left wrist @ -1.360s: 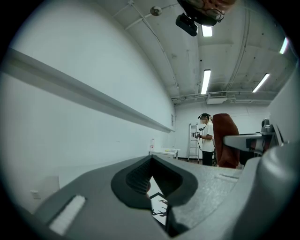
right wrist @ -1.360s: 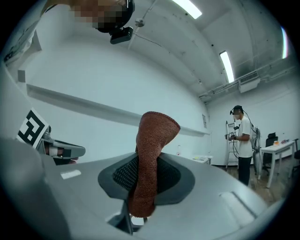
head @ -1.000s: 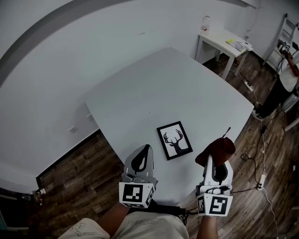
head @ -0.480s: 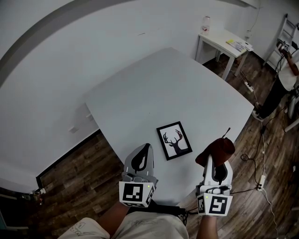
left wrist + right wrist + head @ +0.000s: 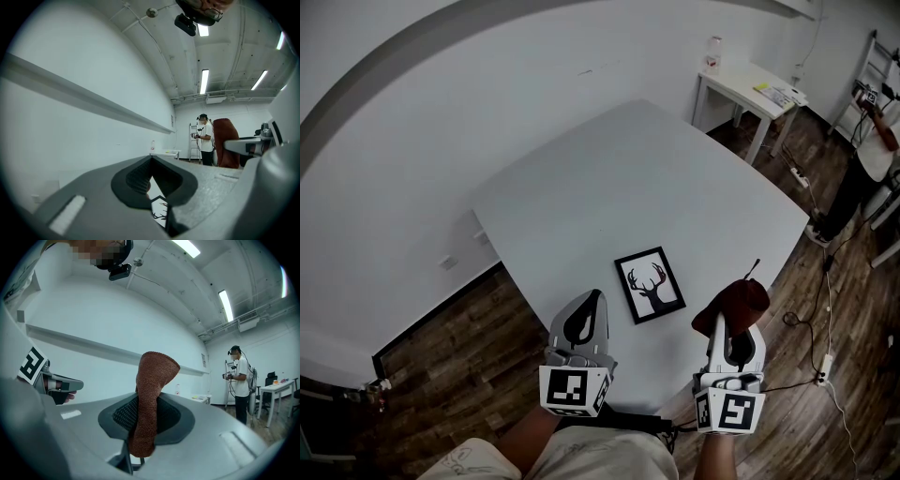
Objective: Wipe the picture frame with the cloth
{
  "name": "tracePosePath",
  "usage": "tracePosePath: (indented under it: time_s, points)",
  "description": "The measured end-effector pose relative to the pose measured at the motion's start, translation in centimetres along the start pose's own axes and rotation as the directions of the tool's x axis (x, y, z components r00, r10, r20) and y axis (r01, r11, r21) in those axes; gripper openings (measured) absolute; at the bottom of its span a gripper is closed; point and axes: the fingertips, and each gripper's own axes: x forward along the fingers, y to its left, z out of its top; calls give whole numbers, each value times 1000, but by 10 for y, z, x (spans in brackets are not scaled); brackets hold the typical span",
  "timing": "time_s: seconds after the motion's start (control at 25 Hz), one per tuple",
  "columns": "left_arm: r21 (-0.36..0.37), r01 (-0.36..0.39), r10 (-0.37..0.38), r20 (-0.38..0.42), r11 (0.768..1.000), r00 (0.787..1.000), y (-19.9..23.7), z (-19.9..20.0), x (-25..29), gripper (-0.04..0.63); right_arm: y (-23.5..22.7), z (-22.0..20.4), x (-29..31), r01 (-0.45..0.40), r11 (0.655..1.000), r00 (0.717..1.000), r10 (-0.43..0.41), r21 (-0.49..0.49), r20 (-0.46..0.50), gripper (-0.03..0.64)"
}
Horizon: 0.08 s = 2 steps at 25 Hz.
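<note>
The right gripper [image 5: 733, 323] is clamping the cloth [image 5: 733, 302], apart from the picture frame [image 5: 650, 283] lying flat by the bench's [image 5: 628, 169] near edge. The left gripper [image 5: 584, 314] is sitting pinched together, empty. All the wiping seems not yet begun.

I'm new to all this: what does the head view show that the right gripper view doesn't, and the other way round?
Only the head view shows the picture frame, a deer print lying flat on the white table. Only the right gripper view shows the ceiling lights and, close up, the ribbed pads of the right gripper shut on the cloth. Both show that reddish-brown cloth in the right gripper, the left gripper beside it, and a person in a white shirt standing in the background.
</note>
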Motion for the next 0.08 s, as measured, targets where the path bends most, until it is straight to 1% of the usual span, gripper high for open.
tracePosePath:
  time_s: [0.08]
  points:
    - [-2, -1, 1, -1, 1000, 1000, 0, 2, -1, 2, 0, 1, -1, 0, 1000, 1000, 0, 0, 0, 104]
